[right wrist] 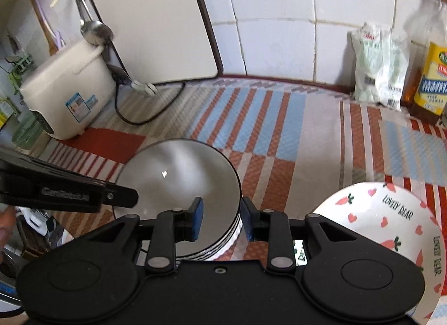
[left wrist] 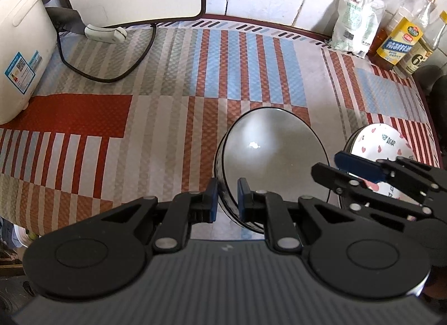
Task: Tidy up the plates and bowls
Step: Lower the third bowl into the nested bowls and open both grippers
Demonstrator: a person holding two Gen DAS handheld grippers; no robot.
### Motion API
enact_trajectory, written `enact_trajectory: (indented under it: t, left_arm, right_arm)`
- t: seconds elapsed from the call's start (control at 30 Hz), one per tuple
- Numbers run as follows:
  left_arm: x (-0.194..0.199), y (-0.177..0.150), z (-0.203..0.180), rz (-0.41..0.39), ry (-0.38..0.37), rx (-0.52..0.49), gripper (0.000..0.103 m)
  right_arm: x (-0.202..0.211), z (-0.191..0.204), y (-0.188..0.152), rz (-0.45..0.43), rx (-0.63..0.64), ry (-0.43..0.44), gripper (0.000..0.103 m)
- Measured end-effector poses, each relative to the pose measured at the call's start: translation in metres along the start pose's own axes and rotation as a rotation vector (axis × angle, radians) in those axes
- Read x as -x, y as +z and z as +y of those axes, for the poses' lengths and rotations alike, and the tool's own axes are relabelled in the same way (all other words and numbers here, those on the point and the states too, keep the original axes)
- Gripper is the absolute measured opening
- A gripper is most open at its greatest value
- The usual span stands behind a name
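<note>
One stack of grey plates (left wrist: 271,151), rim pinched by the clenched left gripper (left wrist: 226,199), one heart-print bowl (right wrist: 391,221) right, right gripper (right wrist: 222,220) straddling the stack's right edge, grip unclear.

Your right gripper (right wrist: 220,217) straddles rim of grey plate stack (right wrist: 181,182), blue pads either side, gap visible, not pressing. Your left gripper (right wrist: 123,199) reaches in from left over stack's near-left edge. Bear-print bowl (right wrist: 391,213) sits right of stack on striped mat (right wrist: 307,143). Rice cooker (right wrist: 67,93) far left.
</note>
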State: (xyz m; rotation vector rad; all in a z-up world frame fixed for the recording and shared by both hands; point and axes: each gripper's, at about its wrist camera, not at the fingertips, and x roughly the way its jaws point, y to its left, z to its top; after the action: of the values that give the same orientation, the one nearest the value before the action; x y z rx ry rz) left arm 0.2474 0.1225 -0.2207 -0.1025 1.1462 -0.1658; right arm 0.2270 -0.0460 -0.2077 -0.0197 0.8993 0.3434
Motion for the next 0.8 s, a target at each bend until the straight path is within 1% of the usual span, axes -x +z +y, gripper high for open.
enact_trajectory:
  t: [0.13, 0.27, 0.4, 0.53, 0.6, 0.7, 0.8]
  left_arm:
    - [0.003, 0.001, -0.002, -0.008, 0.002, 0.008, 0.013]
    - [0.008, -0.001, -0.004, -0.019, 0.003, 0.012, 0.014]
    - [0.014, -0.005, -0.008, -0.037, 0.018, 0.012, 0.014]
    - [0.028, -0.006, -0.013, -0.112, 0.022, -0.027, 0.016]
    - [0.036, -0.006, -0.013, -0.134, 0.017, -0.024, 0.016]
    - [0.052, -0.01, -0.014, -0.169, 0.004, -0.018, 0.016]
    - [0.064, -0.017, -0.017, -0.196, -0.018, -0.018, 0.016]
  right_arm:
    - [0.011, -0.002, 0.002, -0.035, 0.034, -0.017, 0.035]
    - [0.025, -0.008, 0.002, -0.052, 0.043, -0.011, 0.035]
    - [0.04, -0.012, -0.002, -0.069, 0.044, -0.032, 0.036]
    - [0.059, -0.017, -0.006, -0.086, 0.034, -0.034, 0.037]
    - [0.069, -0.016, -0.009, -0.09, 0.043, -0.032, 0.039]
    - [0.085, -0.013, -0.014, -0.107, 0.066, -0.045, 0.044]
    - [0.097, -0.011, -0.02, -0.114, 0.071, -0.06, 0.045]
